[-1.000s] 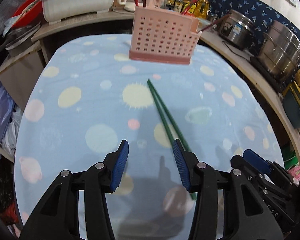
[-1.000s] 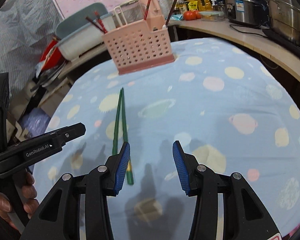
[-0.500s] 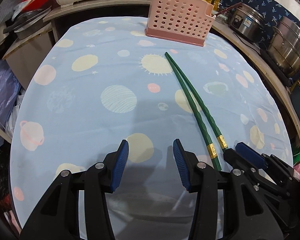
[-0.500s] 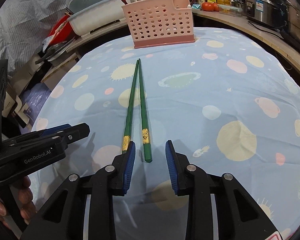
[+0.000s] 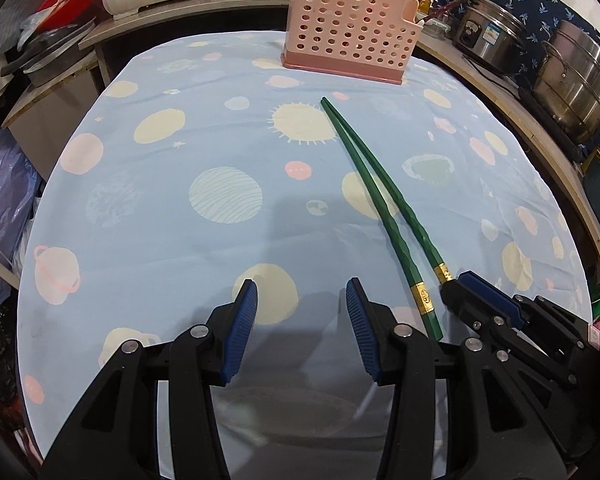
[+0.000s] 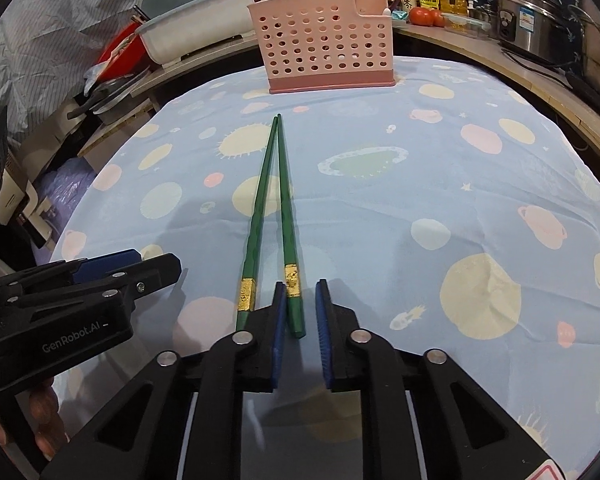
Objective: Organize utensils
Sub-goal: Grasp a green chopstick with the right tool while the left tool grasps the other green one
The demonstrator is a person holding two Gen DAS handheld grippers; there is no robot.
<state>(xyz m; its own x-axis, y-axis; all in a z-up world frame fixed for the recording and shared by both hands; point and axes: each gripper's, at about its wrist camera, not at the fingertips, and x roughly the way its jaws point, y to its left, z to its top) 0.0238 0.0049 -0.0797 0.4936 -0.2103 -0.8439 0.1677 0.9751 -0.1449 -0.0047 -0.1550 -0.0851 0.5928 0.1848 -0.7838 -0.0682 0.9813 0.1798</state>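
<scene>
Two green chopsticks [image 6: 284,208] with gold bands lie on the blue spotted tablecloth [image 6: 440,184], tips together toward a pink perforated utensil holder [image 6: 324,56]. They also show in the left wrist view [image 5: 384,204], as does the holder [image 5: 348,40]. My right gripper [image 6: 298,320] is partly closed, its jaws straddling the butt end of the right chopstick without clamping it. My left gripper [image 5: 302,312] is open and empty, low over the cloth to the left of the chopsticks.
Steel pots [image 5: 576,76] stand on the wooden counter at right. A white basin [image 6: 196,24] and dark pans [image 6: 104,88] sit at the back left. Bottles and tomatoes [image 6: 426,14] stand behind the holder. The table edge curves close on both sides.
Both grippers pulled back toward the near ends of the chopsticks. The right gripper narrowed and came down around the right chopstick's butt end.
</scene>
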